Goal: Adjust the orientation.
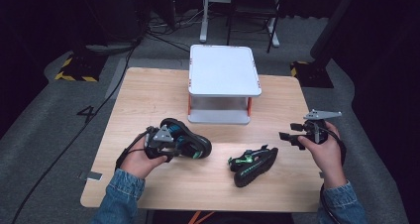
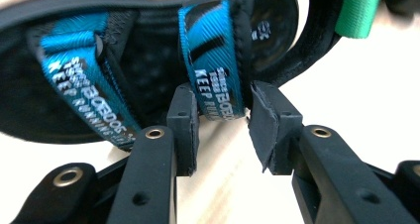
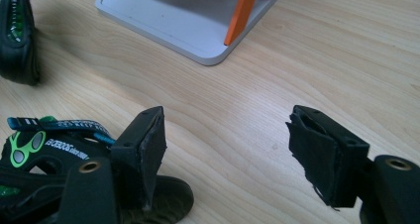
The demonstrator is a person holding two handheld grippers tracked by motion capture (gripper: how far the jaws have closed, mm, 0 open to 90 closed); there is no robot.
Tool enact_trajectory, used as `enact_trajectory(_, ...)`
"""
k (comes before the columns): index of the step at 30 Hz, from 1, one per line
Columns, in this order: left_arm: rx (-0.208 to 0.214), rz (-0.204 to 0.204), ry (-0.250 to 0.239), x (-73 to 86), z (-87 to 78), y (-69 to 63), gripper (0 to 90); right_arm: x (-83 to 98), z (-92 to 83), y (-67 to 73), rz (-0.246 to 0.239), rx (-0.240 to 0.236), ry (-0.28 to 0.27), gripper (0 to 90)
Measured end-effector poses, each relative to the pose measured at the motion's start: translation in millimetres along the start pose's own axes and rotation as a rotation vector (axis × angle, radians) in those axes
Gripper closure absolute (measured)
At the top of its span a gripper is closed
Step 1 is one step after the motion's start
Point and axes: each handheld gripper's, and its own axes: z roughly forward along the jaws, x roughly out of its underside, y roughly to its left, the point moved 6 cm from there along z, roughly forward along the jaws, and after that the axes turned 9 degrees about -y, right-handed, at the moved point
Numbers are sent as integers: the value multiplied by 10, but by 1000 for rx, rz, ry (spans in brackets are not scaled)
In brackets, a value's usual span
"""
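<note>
Between the jaws of the left gripper (image 1: 171, 143), at the near-left of the wooden table (image 1: 148, 92), sits a black sport sandal (image 1: 185, 139) with blue webbing straps; in the left gripper view the two pads flank one blue strap (image 2: 214, 65) printed with white lettering, close against its edges, though whether they actually pinch it cannot be told. A second blue strap (image 2: 81, 80) crosses the same sandal further along, and a green tab (image 2: 357, 13) shows at its far end. The sandal's sole points toward the table's middle, with the person's left hand (image 1: 141, 159) wrapped round the gripper behind it. Second item: the matching sandal (image 1: 253, 163), black with green trim, lying on its side near the front edge, just right of the held one and apart from it. Right gripper (image 1: 297, 136): held in the right hand (image 1: 327, 152) near the right edge, jaws spread wide and empty over bare wood, its left jaw just above the second sandal's toe in the right gripper view. Behind both: a white two-tier stand (image 1: 224, 70) with orange legs, at the table's far middle.
</note>
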Motion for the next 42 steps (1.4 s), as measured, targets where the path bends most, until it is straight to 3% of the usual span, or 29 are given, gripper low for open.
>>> enact_trajectory(4, -6, -33, -23, -46, 63, 80, 644, 56, -54, -23, 11, 15, 7, 312)
enact_trajectory(9, 3, -72, -90, -119, 194, 174, 638, 155, -164, -57, 26, 41, 12, 310)
enact_trajectory(12, -8, -77, -98, -133, 229, 202, 660, 184, -207, -78, 33, 53, 10, 309)
enact_trajectory(13, -25, -66, -88, -129, 256, 221, 670, 197, -227, -86, 37, 59, 10, 309)
enact_trajectory(14, -49, -55, -66, -118, 285, 237, 758, 210, -246, -95, 38, 63, 11, 309)
enact_trajectory(15, -63, -41, -57, -113, 319, 252, 736, 222, -260, -102, 39, 67, 11, 308)
enact_trajectory(17, -37, -45, -62, -134, 387, 226, 712, 253, -295, -108, 45, 70, 12, 308)
enact_trajectory(20, -48, -25, -56, -169, 385, 229, 698, 269, -319, -118, 49, 78, 12, 307)
enact_trajectory(24, -62, -36, -72, -250, 328, 186, 593, 285, -356, -139, 56, 85, 10, 306)
enact_trajectory(25, -68, -43, -82, -281, 301, 171, 553, 284, -360, -139, 58, 86, 8, 306)
enact_trajectory(26, -73, -57, -123, -367, 262, 121, 472, 278, -364, -138, 57, 86, 6, 305)
enact_trajectory(30, -54, -25, -179, -526, 280, -14, 425, 286, -331, -116, 53, 80, 12, 304)
enact_trajectory(31, -39, -13, -219, -627, 339, -114, 435, 292, -320, -106, 50, 79, 16, 304)
enact_trajectory(34, -42, -12, -258, -705, 434, -166, 469, 304, -300, -80, 49, 76, 22, 304)
enact_trajectory(38, -46, -4, -231, -741, 686, -200, 487, 308, -276, -19, 31, 71, 20, 305)
enact_trajectory(40, -51, -19, -215, -737, 797, -186, 511, 312, -271, 7, 25, 69, 21, 305)
enact_trajectory(42, -54, -42, -210, -731, 837, -159, 615, 324, -275, 19, 18, 68, 23, 305)
